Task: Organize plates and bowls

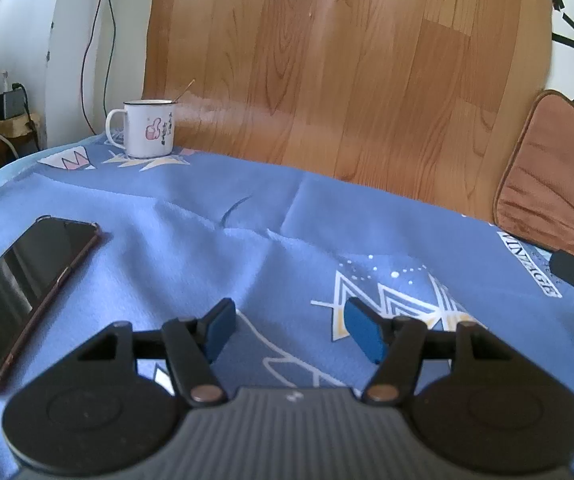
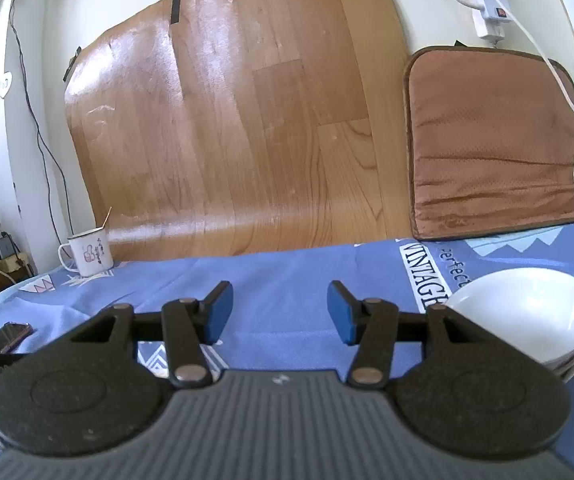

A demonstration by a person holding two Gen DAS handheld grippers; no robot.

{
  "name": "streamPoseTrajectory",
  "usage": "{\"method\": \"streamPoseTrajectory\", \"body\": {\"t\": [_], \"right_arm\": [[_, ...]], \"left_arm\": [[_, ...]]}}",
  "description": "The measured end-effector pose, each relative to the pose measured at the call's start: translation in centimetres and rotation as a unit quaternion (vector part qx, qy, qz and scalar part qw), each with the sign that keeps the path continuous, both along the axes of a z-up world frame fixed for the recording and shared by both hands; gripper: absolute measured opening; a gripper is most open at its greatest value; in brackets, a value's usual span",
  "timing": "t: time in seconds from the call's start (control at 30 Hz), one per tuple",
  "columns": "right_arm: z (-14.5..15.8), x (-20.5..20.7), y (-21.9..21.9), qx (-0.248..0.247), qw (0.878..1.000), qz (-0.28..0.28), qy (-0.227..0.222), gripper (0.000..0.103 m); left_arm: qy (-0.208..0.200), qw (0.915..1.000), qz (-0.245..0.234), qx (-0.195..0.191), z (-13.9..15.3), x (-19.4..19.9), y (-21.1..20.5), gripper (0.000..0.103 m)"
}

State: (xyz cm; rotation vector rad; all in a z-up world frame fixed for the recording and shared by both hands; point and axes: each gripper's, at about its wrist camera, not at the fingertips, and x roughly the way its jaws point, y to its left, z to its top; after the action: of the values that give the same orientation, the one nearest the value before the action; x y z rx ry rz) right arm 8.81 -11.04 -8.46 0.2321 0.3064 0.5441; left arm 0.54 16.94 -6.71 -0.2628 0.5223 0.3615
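Here, your left gripper and right gripper both hover with jaws spread, empty, above the blue cloth. The stacked white bowls sit just right of the right gripper; approach their rim squarely.

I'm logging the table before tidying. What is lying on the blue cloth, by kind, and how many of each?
Bowl stack: 1, bowls too hidden to count
Mug: 1
Phone: 1
Cushion, leaning at the back: 1
Total: 4
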Motion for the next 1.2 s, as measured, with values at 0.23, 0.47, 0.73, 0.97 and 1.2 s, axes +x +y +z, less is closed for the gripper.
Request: {"method": "streamPoseTrajectory", "body": {"t": [0.23,0.47,0.73,0.97,1.2], "right_arm": [[0.03,0.0,0.2,-0.001,1.0,-0.005,-0.002,0.055],[0.03,-0.02,0.25,-0.004,1.0,-0.009,-0.001,0.055],[0.02,-0.04,0.22,-0.003,1.0,-0.009,-0.001,0.055],[0.0,-0.03,0.13,0.002,1.0,-0.011,-0.002,0.055],[0.04,-0.08,0.1,0.0,1.0,-0.01,-0.002,0.055]], "left_arm": [[-0.011,0.9999,-0.008,0.0,0.14,-0.23,0.01,0.062],[-0.017,0.9998,-0.013,0.002,0.23,-0.33,-0.1,0.062],[-0.018,0.9997,-0.018,-0.001,0.21,-0.31,-0.04,0.062],[-0.019,0.9996,-0.019,0.001,0.2,-0.33,-0.07,0.062],[-0.019,0.9995,-0.025,-0.005,0.21,-0.21,0.09,0.063]]}}
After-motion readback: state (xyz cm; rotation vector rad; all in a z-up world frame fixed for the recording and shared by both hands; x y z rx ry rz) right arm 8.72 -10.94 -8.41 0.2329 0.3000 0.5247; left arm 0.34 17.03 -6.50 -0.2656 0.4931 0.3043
